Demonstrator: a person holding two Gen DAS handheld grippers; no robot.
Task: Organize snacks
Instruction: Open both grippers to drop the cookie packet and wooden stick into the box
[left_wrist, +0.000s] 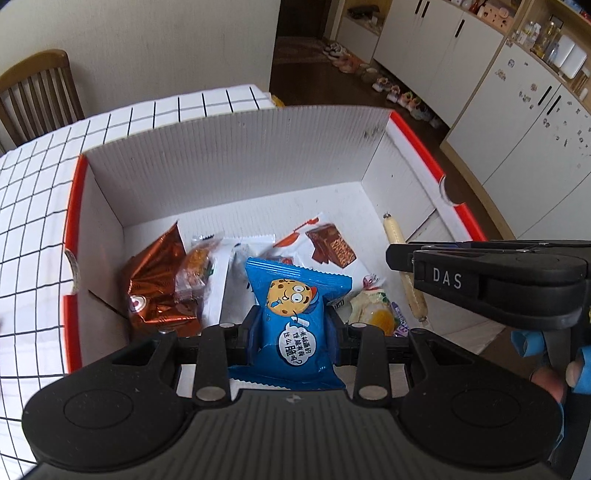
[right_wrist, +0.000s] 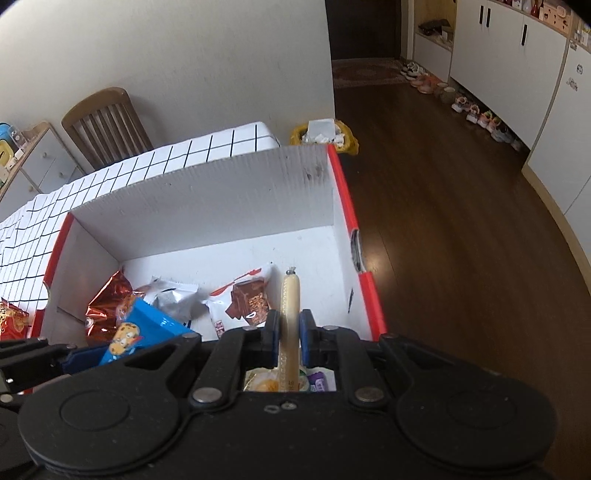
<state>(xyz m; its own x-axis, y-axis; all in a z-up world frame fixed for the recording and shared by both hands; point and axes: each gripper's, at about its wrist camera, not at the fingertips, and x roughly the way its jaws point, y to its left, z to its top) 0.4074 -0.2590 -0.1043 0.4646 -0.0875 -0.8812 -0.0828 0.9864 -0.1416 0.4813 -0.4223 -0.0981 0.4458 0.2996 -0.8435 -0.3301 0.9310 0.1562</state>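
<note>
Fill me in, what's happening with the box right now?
A person is sorting snacks into a white corrugated box with red edges, one handheld gripper per hand. The left gripper is shut on a blue cookie packet with a cartoon cookie face, held over the box. The right gripper is shut on a thin beige sausage stick, also over the box. Already inside lie a copper foil packet and a white packet picturing chocolate wafers, among others.

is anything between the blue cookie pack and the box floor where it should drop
Other snacks are. The cookie pack, clamped in the left gripper, hangs over packets already on the box floor: a white packet and a wafer pack lie under and just beyond it. No lid or wall blocks it.
</note>
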